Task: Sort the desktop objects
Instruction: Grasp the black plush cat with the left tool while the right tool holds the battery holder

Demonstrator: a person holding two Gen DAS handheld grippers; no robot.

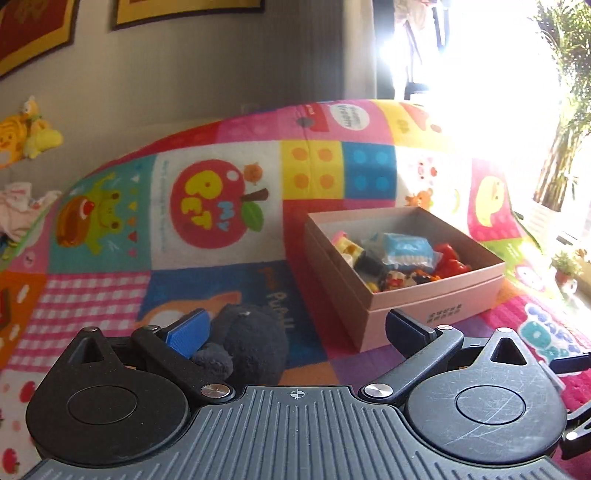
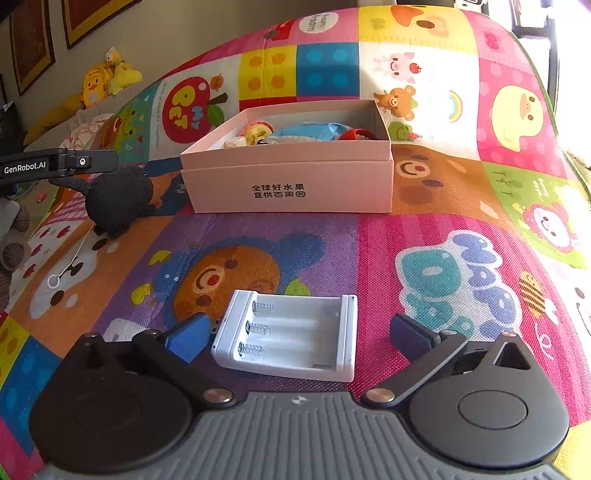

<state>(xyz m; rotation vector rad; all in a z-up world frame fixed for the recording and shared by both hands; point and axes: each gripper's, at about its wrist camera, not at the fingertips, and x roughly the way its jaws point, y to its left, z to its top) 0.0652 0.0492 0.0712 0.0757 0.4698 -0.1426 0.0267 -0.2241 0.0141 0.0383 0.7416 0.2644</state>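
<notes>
Right wrist: pink box [image 2: 291, 177] reads "全球好水果" (left gripper [image 2: 55, 164] says "GenRobot.AI").

Beyond the bright patchwork cartoon play mat [image 2: 424, 236] I see yellow plush toys [image 2: 107, 75] against the grey wall [image 1: 207, 70], gold-framed red pictures [image 1: 33, 33] above them, and green potted plants [image 1: 565, 122] right of the mat.

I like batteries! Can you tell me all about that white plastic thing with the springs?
The white plastic battery holder is an open, empty tray with three slots, each with a metal spring at its left end. It lies flat on the colourful cartoon play mat, between the open fingers of the right claw, which do not touch it.
</notes>
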